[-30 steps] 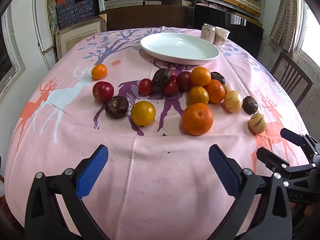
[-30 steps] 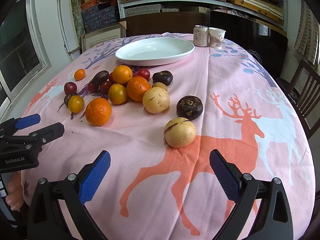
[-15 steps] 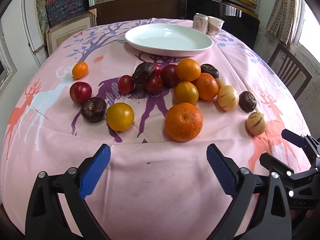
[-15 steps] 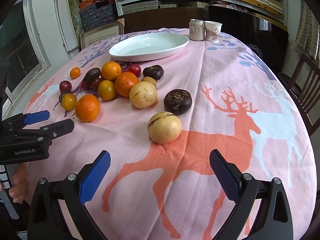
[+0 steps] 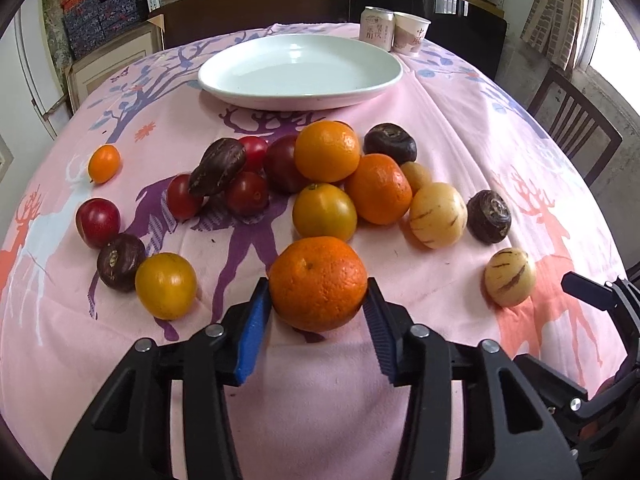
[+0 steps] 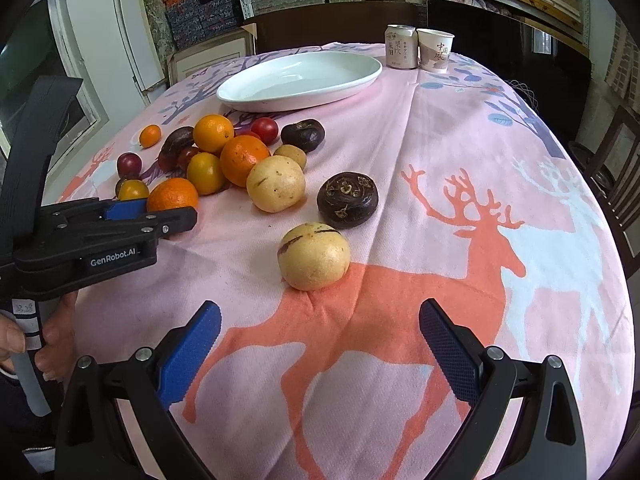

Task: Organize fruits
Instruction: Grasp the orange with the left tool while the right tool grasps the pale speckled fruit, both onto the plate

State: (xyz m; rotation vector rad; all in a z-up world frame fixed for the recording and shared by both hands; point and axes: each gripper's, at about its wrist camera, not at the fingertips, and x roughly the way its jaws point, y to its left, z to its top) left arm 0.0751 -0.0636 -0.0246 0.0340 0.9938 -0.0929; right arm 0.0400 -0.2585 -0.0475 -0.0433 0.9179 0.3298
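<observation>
A large orange (image 5: pixel 318 282) lies on the pink tablecloth nearest me. My left gripper (image 5: pixel 318 292) is closing around it, and both blue pads touch its sides. Behind it sits a heap of oranges (image 5: pixel 378 188), red tomatoes (image 5: pixel 245 193), dark brown fruits (image 5: pixel 390 142) and pale striped melons (image 5: pixel 438 215). The white plate (image 5: pixel 300 68) stands bare at the back. In the right wrist view my right gripper (image 6: pixel 320 320) is open with nothing between its fingers, just short of a pale striped melon (image 6: pixel 313 256). A dark fruit (image 6: pixel 347 199) lies behind that melon.
A drink can (image 6: pixel 400 52) and a paper cup (image 6: pixel 435 50) stand behind the plate. A small orange fruit (image 5: pixel 104 163) lies apart at the left. Wooden chairs (image 5: pixel 576 128) stand to the right of the table, and shelves fill the back wall. A hand (image 6: pixel 52 344) grips the left tool's handle.
My left gripper has moved forward to the large orange, and its jaws have narrowed from wide open to touching the fruit. My right gripper has edged slightly closer to the pale melon.
</observation>
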